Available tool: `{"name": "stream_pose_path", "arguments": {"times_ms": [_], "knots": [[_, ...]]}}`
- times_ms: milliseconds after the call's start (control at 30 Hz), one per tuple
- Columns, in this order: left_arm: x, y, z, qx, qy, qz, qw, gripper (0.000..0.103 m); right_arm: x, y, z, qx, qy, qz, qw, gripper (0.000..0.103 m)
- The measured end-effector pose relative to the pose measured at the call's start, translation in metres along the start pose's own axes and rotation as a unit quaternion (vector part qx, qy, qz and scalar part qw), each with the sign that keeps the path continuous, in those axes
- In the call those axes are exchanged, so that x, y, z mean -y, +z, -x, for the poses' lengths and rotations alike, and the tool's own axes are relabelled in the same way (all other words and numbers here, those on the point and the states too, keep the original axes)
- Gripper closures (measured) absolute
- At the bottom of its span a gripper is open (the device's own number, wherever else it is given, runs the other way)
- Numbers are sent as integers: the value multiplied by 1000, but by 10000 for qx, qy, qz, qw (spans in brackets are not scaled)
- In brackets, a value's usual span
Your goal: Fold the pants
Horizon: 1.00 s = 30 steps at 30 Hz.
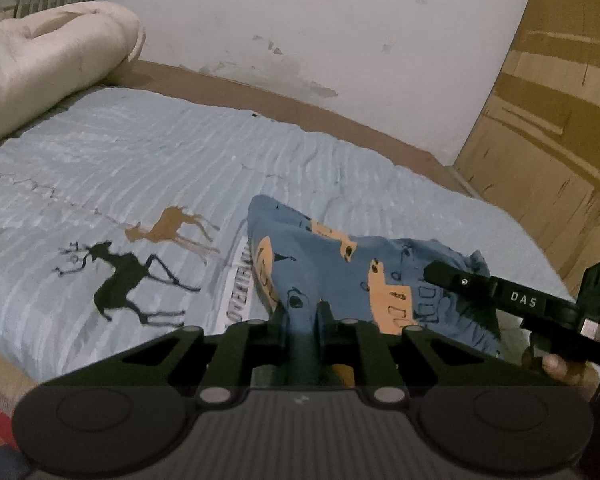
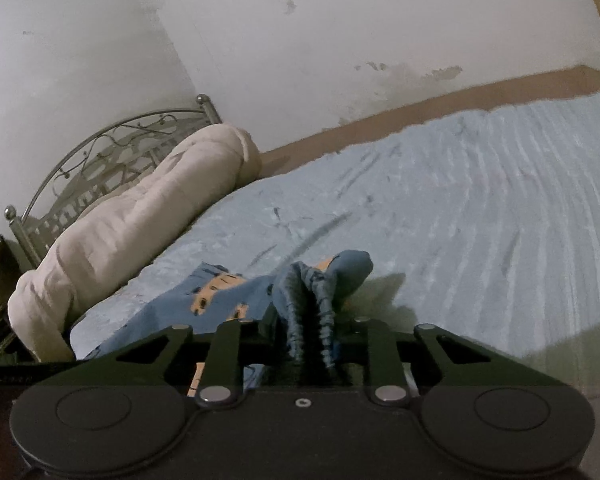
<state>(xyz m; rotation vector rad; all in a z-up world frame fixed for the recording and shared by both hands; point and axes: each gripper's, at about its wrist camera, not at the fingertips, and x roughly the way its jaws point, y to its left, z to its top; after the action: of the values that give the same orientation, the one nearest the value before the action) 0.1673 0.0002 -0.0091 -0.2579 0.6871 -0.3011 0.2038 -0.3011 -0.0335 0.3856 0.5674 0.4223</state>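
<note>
The left gripper [image 1: 302,312] is clamped on a fold of the pants [image 1: 340,264], its two dark fingers drawn close with blue cloth pinched up between them. From this wrist view the pants lie bunched on the near right part of the bed, blue with orange patches and small dark drawings. They rest on a pale blue ribbed bedspread [image 1: 140,152] that carries two deer figures, one black [image 1: 124,284] and one tan [image 1: 172,226], just left of the pants. A rolled cream quilt [image 1: 40,64] sits at the far left end of the bed, with a bit of metal headboard behind it. A brown band runs along the far side of the bed under a white, stained wall [image 1: 320,20]. A wooden panel [image 1: 560,100] stands at the right. The right gripper [image 1: 444,272] reaches in from the right edge, over the pants.

In the right wrist view, the right gripper [image 2: 310,312] is also closed on the pants [image 2: 220,292], a ruffled ridge of blue cloth squeezed between its fingers and rising past the tips. The rest of the garment trails to the left across the bedspread [image 2: 480,200]. The cream quilt [image 2: 132,224] lies along the curved metal headboard [image 2: 100,148] at the left. The white wall [image 2: 340,32] fills the background, blotched near its foot.
</note>
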Motion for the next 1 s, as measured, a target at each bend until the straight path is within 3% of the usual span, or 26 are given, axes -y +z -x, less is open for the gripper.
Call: {"name": "stream_pose_path", "arguments": {"times_ms": [267, 433, 733, 1000], "knots": [[1, 37, -1, 532, 414, -573, 9961, 89, -30, 24, 0, 364, 204, 322, 9986, 82], [-11, 71, -22, 819, 737, -674, 9916, 89, -51, 49, -35, 545, 96, 561, 9969, 82], [-53, 83, -64, 680, 1075, -156, 9918, 89, -76, 83, -123, 266, -164, 949, 9950, 82], [-65, 71, -81, 468, 1176, -84, 9919, 88, -74, 75, -159, -126, -495, 833, 9952, 81]]}}
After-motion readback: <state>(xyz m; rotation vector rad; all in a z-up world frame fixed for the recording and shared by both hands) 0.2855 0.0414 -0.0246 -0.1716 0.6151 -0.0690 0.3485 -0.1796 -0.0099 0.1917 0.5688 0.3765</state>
